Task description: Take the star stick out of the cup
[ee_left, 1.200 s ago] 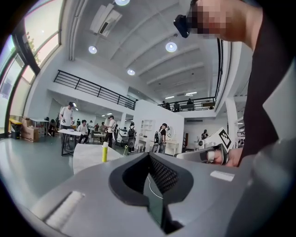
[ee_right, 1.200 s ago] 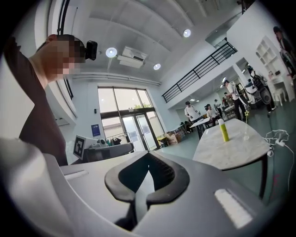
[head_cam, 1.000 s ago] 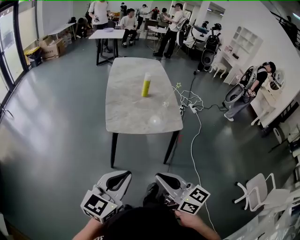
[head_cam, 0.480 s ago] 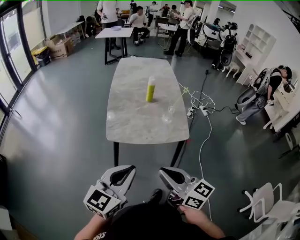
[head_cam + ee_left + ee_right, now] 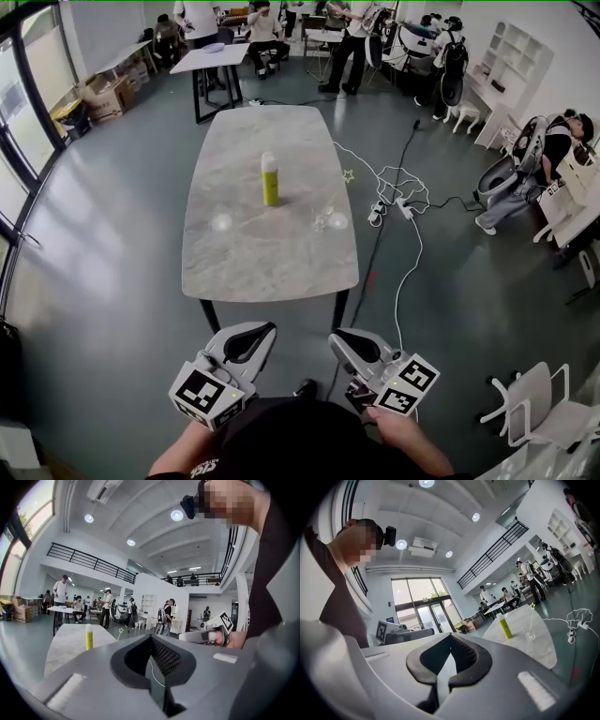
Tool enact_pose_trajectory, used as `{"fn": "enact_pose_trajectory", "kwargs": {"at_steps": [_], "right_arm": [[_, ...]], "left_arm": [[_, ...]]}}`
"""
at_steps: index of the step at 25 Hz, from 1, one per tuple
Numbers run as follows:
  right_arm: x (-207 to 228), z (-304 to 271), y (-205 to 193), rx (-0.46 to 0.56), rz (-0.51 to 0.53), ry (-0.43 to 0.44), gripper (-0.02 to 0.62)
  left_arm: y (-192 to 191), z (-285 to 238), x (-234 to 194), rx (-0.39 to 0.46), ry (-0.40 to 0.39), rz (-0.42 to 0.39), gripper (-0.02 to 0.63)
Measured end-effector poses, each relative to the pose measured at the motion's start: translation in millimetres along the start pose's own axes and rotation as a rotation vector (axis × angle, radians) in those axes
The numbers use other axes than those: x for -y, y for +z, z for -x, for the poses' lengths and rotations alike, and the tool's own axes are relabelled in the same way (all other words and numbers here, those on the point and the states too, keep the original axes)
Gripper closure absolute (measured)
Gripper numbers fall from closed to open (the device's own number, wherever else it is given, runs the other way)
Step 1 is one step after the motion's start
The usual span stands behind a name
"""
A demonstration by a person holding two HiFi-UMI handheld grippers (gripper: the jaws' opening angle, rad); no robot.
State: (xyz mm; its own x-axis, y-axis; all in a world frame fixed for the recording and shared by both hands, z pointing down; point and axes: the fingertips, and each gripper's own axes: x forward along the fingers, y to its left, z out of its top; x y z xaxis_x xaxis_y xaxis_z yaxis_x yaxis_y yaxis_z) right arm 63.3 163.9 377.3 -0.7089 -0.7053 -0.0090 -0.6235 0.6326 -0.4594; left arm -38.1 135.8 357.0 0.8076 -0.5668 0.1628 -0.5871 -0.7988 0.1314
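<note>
We find the left gripper (image 5: 255,336) and right gripper (image 5: 349,341) held low, close to the body, side by side and pointing about level toward the table (image 5: 272,258), each with its jaws together on nothing. On the table stand a yellow-green bottle (image 5: 270,180) near the middle and a clear glass (image 5: 221,222) to its left; white cables (image 5: 401,202) lie on the floor at the right. The star stick (image 5: 348,175) leans in the cup (image 5: 322,222) near the table's right edge, well apart from both grippers.

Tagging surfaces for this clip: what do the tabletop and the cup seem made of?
The tabletop looks like stone or stone-look laminate: pale grey, mottled, with a dull sheen. The cup is clear, so glass or plastic. The table shows through it, but it is too small to tell which.
</note>
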Motion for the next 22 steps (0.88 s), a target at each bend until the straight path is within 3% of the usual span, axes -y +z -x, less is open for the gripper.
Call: {"fn": "enact_pose_trajectory", "kwargs": {"at_steps": [6,14,22], "right_arm": [[46,22,4,-0.011,-0.035,-0.020,0.581],[74,15,10,-0.002,-0.077,-0.017,0.581],[125,-5,35,-0.005,-0.067,-0.071,0.581]], "left_arm": [[0,-52,12,-0.026,-0.027,0.019,0.606],[0,-90,1,-0.056,-0.049,0.026,0.606],[12,-153,-39,0.004,-0.095,0.020,0.606]]}}
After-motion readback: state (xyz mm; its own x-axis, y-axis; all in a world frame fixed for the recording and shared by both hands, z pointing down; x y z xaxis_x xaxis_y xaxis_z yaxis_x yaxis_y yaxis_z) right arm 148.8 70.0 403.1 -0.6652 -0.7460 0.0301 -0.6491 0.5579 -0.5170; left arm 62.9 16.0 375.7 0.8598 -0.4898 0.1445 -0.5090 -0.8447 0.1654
